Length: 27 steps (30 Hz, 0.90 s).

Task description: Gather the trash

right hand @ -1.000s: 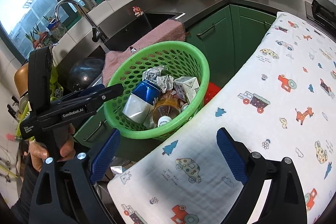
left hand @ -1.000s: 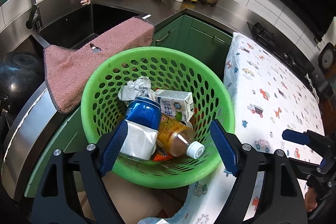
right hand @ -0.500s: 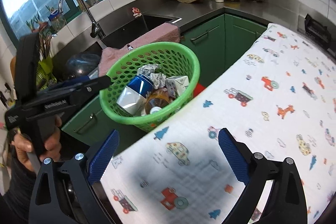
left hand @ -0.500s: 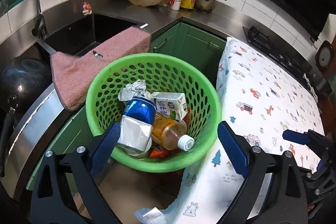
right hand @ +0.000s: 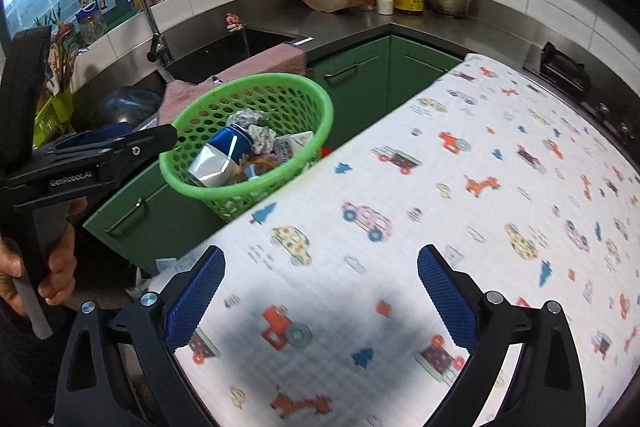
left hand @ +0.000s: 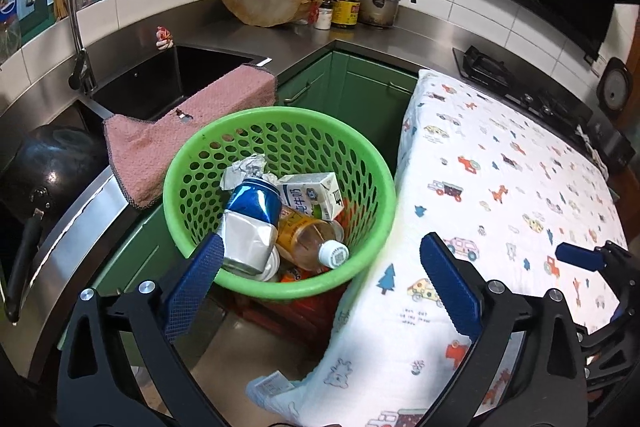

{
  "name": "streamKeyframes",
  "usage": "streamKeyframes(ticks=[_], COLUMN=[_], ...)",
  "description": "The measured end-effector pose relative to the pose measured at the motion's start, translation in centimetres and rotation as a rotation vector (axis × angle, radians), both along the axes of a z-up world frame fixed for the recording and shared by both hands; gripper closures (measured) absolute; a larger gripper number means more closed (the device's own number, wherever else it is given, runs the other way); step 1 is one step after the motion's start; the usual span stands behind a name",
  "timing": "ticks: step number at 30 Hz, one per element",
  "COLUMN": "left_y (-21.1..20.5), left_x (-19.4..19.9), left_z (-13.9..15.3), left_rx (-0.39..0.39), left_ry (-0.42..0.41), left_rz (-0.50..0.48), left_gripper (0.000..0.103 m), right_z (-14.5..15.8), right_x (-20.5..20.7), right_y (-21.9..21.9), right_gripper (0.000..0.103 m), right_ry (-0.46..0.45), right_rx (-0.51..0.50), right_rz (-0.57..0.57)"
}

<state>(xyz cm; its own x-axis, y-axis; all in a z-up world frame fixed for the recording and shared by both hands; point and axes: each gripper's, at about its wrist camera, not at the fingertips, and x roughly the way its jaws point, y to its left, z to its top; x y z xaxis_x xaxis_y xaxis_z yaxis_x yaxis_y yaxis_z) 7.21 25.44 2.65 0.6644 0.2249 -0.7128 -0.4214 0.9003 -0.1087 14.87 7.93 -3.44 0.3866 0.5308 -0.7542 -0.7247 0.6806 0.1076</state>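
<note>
Trash sits piled in the green basket (left hand: 280, 203), centre of the left wrist view: a dented blue can (left hand: 250, 223), a milk carton (left hand: 312, 195), a bottle with a white cap (left hand: 308, 241) and a crumpled wad of paper (left hand: 244, 171). A second ago the left gripper (left hand: 320, 283) had its fingers close around that can, low in the frame; now it has backed off, the basket looks smaller, and the jaws are opening, already wide, with nothing between them. So the can has been let go and lies in the basket. In the right wrist view the basket (right hand: 248, 143) has slid toward the upper left, and the right gripper (right hand: 320, 295) hangs over the cartoon-print cloth (right hand: 460, 187) at the bottom of the frame, its jaws opening too and empty. The cloth, as far as both views show, carries no more litter. My read: this drop is finished and the collecting looks close to done, unless something lies out of sight.
</note>
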Motion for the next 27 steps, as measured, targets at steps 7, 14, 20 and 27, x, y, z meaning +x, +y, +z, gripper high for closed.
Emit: streamKeyframes(ticks=[7, 14, 20, 27], left_y=[-3.3, -5.7, -7.9, -9.5], left_x=[-1.0, -2.2, -3.2, -4.7], left_z=[0.2, 0.3, -0.1, -0.8], left_rx=[0.09, 0.128, 0.157, 0.149], left_ry=[-0.002, -0.018, -0.025, -0.024], left_rz=[-0.014, -0.027, -0.047, -0.067], left_gripper=[0.006, 0.005, 0.005, 0.005], right_z=[-0.4, -0.5, -0.6, -0.7], right_x=[-1.0, -2.2, -2.9, -3.6], right_y=[-3.0, -5.9, -8.6, -11.0], right_gripper=[0.008, 0.008, 0.007, 0.007], right_ry=[-0.02, -0.029, -0.014, -0.001], right_rx=[-0.012, 0.001, 0.042, 0.078], right_rz=[-0.065, -0.121, -0.183, -0.241])
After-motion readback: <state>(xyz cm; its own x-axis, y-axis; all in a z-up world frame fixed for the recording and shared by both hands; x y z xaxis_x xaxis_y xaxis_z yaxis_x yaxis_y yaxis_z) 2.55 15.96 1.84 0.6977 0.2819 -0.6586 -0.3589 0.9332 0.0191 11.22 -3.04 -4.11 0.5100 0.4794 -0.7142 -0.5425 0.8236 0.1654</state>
